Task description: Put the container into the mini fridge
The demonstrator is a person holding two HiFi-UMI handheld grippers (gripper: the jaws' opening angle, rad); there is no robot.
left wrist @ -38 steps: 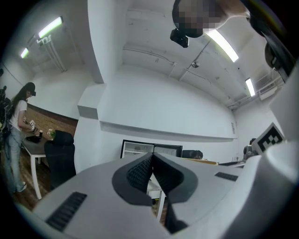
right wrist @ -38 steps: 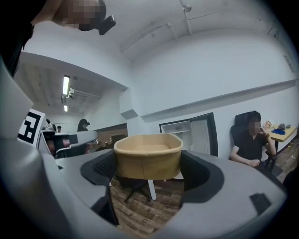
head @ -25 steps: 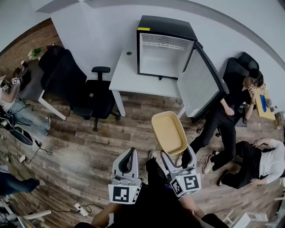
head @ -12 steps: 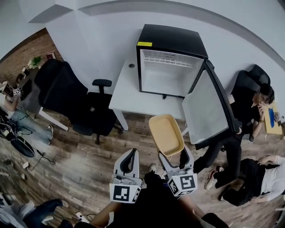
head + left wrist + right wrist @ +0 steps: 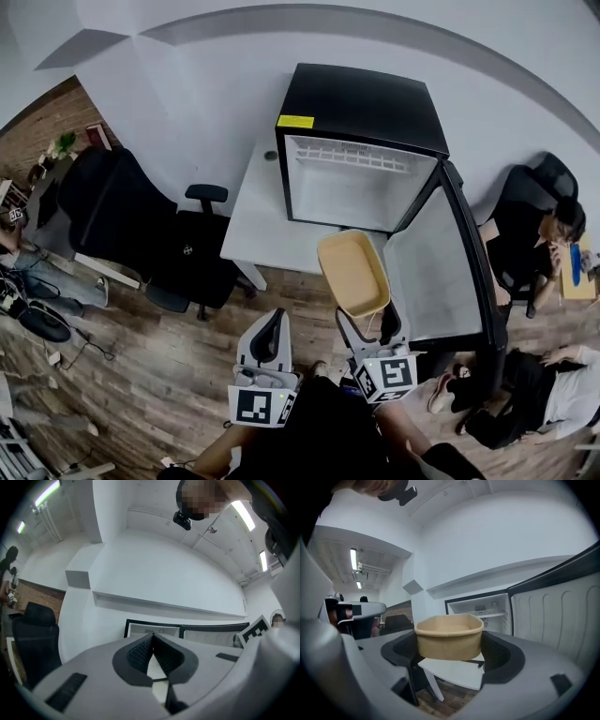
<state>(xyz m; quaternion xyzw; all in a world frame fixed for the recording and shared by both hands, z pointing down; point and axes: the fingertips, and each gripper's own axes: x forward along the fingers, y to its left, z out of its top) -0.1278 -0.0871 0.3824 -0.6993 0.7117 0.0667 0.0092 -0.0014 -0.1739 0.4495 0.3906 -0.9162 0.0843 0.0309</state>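
Your right gripper [image 5: 367, 326] clamps the near end of the empty tan container [image 5: 353, 272], which is held in the air before the open mini fridge [image 5: 361, 112], over the white table's [image 5: 248, 234] edge. The container looks light and thin-walled, probably pulp, so expect it to flex. Grip its side walls under the rim, gently and level. Your left gripper [image 5: 272, 328] has its jaws together on nothing.
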